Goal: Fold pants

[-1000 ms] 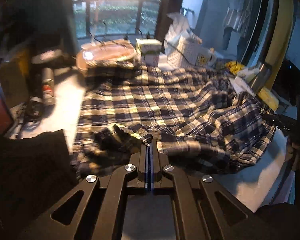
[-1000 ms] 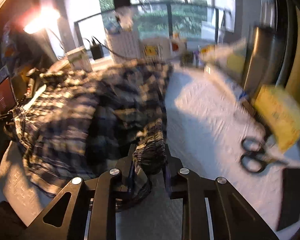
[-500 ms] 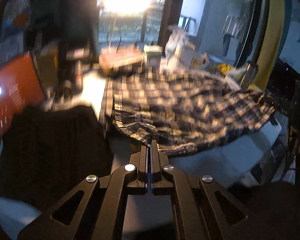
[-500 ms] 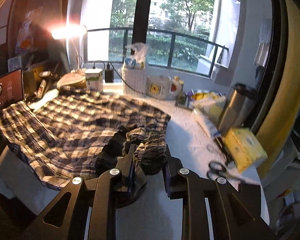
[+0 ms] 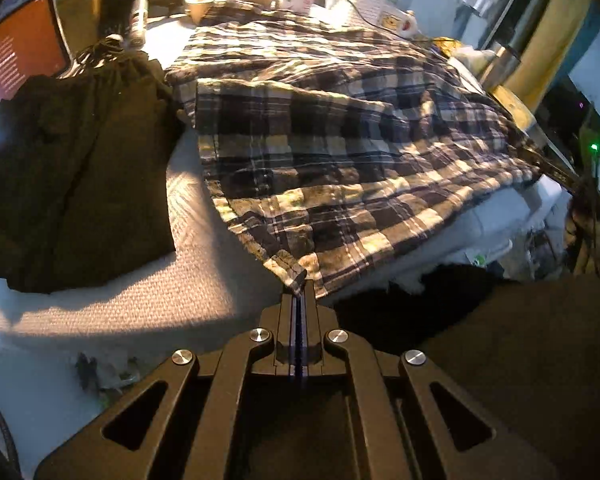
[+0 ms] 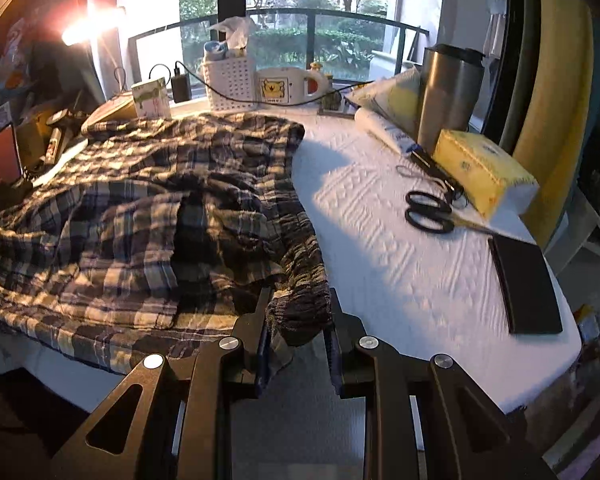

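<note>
At six o'clock the left gripper (image 5: 299, 286) pinches the plaid pants (image 5: 340, 132) hem; the right gripper (image 6: 298, 312) clamps the waistband; that thin corner could slip out.

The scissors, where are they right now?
In the right wrist view, the scissors lie right of the plaid pants, beside the yellow tissue box.
</note>
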A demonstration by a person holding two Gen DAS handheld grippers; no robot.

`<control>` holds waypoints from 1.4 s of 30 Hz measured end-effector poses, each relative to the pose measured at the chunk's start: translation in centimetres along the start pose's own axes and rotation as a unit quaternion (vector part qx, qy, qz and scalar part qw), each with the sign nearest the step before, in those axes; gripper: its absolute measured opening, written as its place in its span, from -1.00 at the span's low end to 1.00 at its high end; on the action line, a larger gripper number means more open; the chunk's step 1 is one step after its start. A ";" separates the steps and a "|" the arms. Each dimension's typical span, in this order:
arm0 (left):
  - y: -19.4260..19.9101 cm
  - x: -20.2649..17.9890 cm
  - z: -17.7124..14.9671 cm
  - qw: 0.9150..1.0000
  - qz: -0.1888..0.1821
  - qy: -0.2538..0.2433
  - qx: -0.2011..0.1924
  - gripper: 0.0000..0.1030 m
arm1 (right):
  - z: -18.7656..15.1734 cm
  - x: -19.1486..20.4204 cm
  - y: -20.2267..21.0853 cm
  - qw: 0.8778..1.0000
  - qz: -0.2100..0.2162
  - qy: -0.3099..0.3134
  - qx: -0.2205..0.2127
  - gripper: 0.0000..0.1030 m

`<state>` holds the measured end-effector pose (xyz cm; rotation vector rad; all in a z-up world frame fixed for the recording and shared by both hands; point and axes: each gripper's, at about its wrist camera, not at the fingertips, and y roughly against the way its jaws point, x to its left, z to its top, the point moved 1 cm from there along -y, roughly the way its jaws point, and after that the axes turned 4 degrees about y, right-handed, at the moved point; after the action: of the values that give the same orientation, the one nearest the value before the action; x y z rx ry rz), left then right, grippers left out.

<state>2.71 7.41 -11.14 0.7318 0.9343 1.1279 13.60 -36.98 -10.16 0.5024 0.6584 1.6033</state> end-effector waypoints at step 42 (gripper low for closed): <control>-6.9 5.0 16.4 0.996 0.054 -0.060 -0.049 -0.73 | 13.2 -0.9 -13.9 0.980 0.156 0.079 0.094 0.16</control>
<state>20.99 9.84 -11.13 0.7683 0.7403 1.2014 32.65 -35.19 -9.66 0.6475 0.8907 1.9004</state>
